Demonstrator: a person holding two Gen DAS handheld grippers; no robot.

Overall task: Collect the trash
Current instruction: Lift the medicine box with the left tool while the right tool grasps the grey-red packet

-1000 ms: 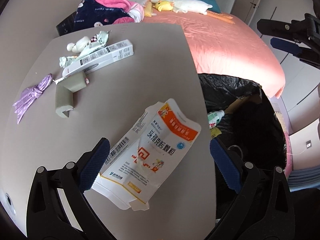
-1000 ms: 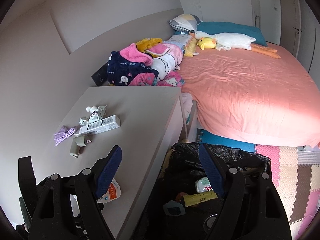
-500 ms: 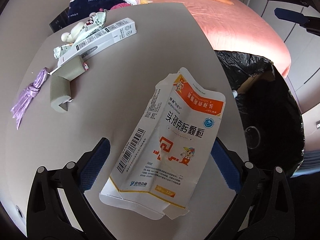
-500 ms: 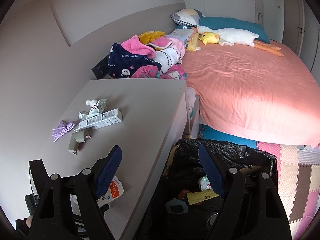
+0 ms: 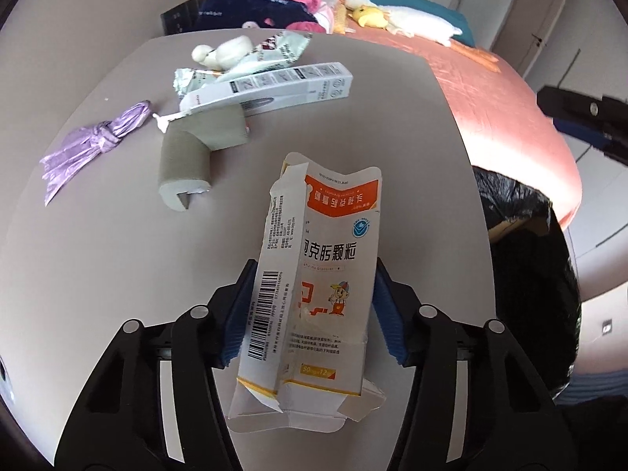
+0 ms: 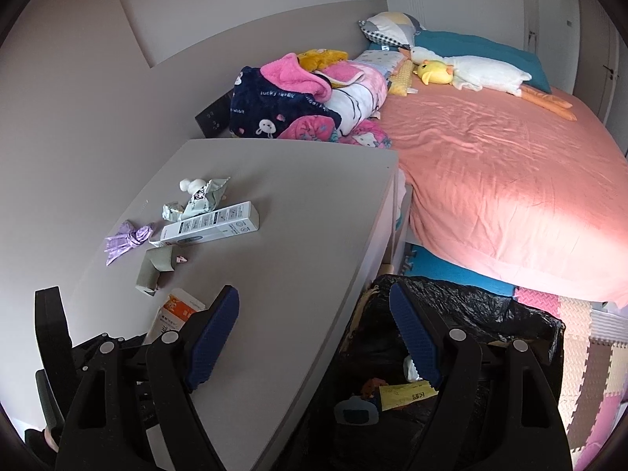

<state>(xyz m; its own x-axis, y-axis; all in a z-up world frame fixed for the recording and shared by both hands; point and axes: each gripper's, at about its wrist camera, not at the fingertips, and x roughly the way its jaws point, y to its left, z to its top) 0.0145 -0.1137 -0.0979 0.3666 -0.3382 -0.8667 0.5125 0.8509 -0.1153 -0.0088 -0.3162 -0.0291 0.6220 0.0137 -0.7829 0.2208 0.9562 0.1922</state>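
Observation:
My left gripper [image 5: 310,314] is shut on a flattened white and orange medicine carton [image 5: 314,274], squeezing its sides above the grey table [image 5: 98,255]; the carton also shows in the right wrist view [image 6: 172,314]. More trash lies further back on the table: a grey foam corner piece [image 5: 188,165], a long white box [image 5: 271,88], a purple wrapper [image 5: 86,145], foil wrappers [image 5: 274,51]. The black bin bag [image 5: 530,255] stands to the right of the table. My right gripper [image 6: 314,337] is open and empty, over the table edge and the bin [image 6: 451,353].
A bed with a pink sheet [image 6: 510,157] lies beyond the bin, with a heap of clothes [image 6: 306,98] and plush toys [image 6: 471,68] at its head. Foam floor mats [image 6: 581,333] lie at the right. The bin holds a yellow wrapper [image 6: 404,390] and other rubbish.
My left gripper has closed on the carton, which has been squeezed narrower and lifted at its far end. The right gripper has hardly moved.

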